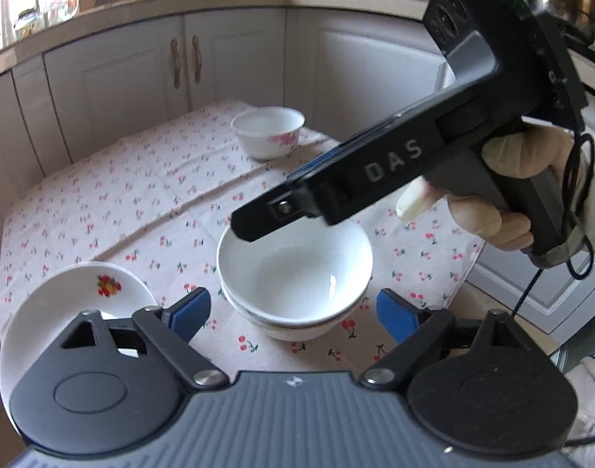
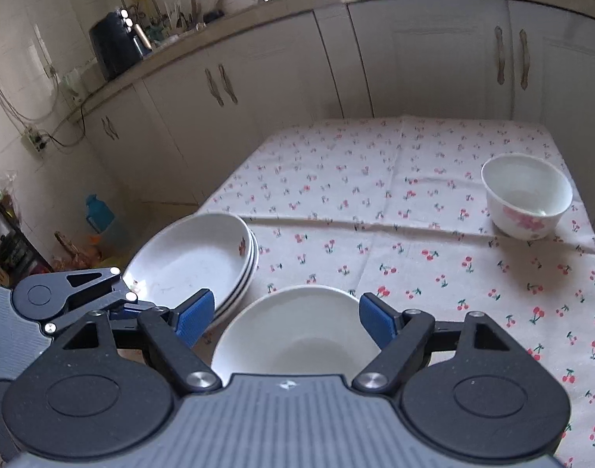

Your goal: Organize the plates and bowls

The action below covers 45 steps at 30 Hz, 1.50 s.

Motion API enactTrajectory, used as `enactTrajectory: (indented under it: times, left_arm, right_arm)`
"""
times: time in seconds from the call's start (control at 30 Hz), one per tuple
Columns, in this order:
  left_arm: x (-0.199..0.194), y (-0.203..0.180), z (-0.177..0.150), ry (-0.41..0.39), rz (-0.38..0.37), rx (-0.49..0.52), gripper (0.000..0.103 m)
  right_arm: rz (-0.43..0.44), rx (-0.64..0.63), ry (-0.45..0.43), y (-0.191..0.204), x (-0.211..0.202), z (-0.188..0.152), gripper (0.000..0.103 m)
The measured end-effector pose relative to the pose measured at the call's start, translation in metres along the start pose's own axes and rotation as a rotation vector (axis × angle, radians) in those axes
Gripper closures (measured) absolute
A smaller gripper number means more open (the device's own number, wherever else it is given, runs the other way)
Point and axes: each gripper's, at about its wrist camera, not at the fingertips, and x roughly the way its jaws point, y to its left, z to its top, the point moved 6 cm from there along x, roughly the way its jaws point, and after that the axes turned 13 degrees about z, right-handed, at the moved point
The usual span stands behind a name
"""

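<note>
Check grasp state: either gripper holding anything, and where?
Nothing held. Left gripper and right gripper are both open above the stacked white bowls.

Three stacked plates [image 2: 196,257]; two nested bowls [image 1: 295,273]; one flowered bowl [image 2: 526,202]

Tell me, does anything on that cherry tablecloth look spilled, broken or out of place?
Nothing spilled or broken. The one straggler is the flowered bowl, alone at the far corner, apart from the stacked bowls and stacked plates. The tablecloth shows fold creases.

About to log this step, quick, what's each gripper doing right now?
Left gripper: open, holding nothing, near the stacked bowls.
Right gripper: open, holding nothing, above the same bowls.
</note>
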Motion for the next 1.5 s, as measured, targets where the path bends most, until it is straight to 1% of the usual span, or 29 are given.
enactTrajectory:
  times: [0.03,0.1,0.13,0.17,0.2,0.27,0.37,0.43,0.5,0.6,0.67,0.77,0.87,0.93,1.03,1.23,1.4,1.47,1.5]
  left_arm:
    - [-0.004,0.001,0.002,-0.01,-0.001,0.003,0.008]
    - [-0.01,0.005,0.009,-0.029,0.007,0.009,0.007]
    - [-0.011,0.008,0.013,-0.037,0.012,0.01,0.007]
    - [-0.012,0.01,0.017,-0.048,0.02,0.011,0.007]
    - [-0.012,0.012,0.022,-0.061,0.027,0.008,0.004]
    - [-0.01,0.016,0.032,-0.082,0.039,-0.005,0.002]
    - [0.0,0.021,0.05,-0.102,0.052,-0.026,0.002]
    - [0.009,0.023,0.064,-0.109,0.071,-0.027,0.002]
    - [0.02,0.022,0.08,-0.128,0.073,-0.014,0.001]
    - [0.042,0.021,0.105,-0.144,0.065,0.001,0.001]
    - [0.059,0.02,0.121,-0.136,0.048,0.002,0.001]
    - [0.085,0.02,0.141,-0.106,0.036,0.004,0.001]
    - [0.115,0.017,0.157,-0.076,0.007,0.018,0.001]
    - [0.133,0.017,0.163,-0.046,-0.021,0.006,0.001]
    - [0.163,0.021,0.172,-0.008,-0.023,-0.017,0.001]
    - [0.219,0.022,0.184,0.066,-0.055,-0.048,0.002]
    - [0.251,0.021,0.192,0.108,-0.065,-0.074,0.004]
    - [0.259,0.022,0.194,0.118,-0.069,-0.081,0.005]
    - [0.263,0.022,0.195,0.121,-0.077,-0.087,0.008]
  right_arm:
    - [-0.004,-0.01,-0.009,0.001,-0.005,0.001,0.017]
    - [-0.029,-0.032,-0.03,0.0,-0.016,0.004,0.011]
    - [-0.047,-0.041,-0.048,-0.002,-0.022,0.005,0.007]
    - [-0.065,-0.051,-0.063,-0.005,-0.029,0.006,0.005]
    - [-0.085,-0.06,-0.077,-0.008,-0.035,0.007,0.005]
    - [-0.127,-0.069,-0.102,-0.019,-0.048,0.009,0.002]
    - [-0.205,-0.087,-0.14,-0.038,-0.061,0.009,0.0]
    - [-0.25,-0.115,-0.146,-0.051,-0.064,0.008,0.0]
    - [-0.312,-0.151,-0.145,-0.065,-0.064,0.007,0.0]
    - [-0.346,-0.186,-0.141,-0.084,-0.061,0.004,0.0]
    - [-0.354,-0.203,-0.131,-0.095,-0.055,0.004,0.0]
    - [-0.353,-0.2,-0.117,-0.116,-0.048,0.005,0.0]
    - [-0.345,-0.184,-0.106,-0.135,-0.044,0.009,0.0]
    - [-0.344,-0.178,-0.112,-0.145,-0.042,0.013,0.0]
    - [-0.348,-0.166,-0.113,-0.159,-0.037,0.017,0.0]
    - [-0.327,-0.133,-0.106,-0.183,-0.024,0.023,0.0]
    - [-0.317,-0.131,-0.115,-0.194,-0.016,0.029,0.0]
    - [-0.326,-0.134,-0.116,-0.198,-0.012,0.03,0.002]
    - [-0.333,-0.141,-0.115,-0.199,-0.011,0.03,0.004]
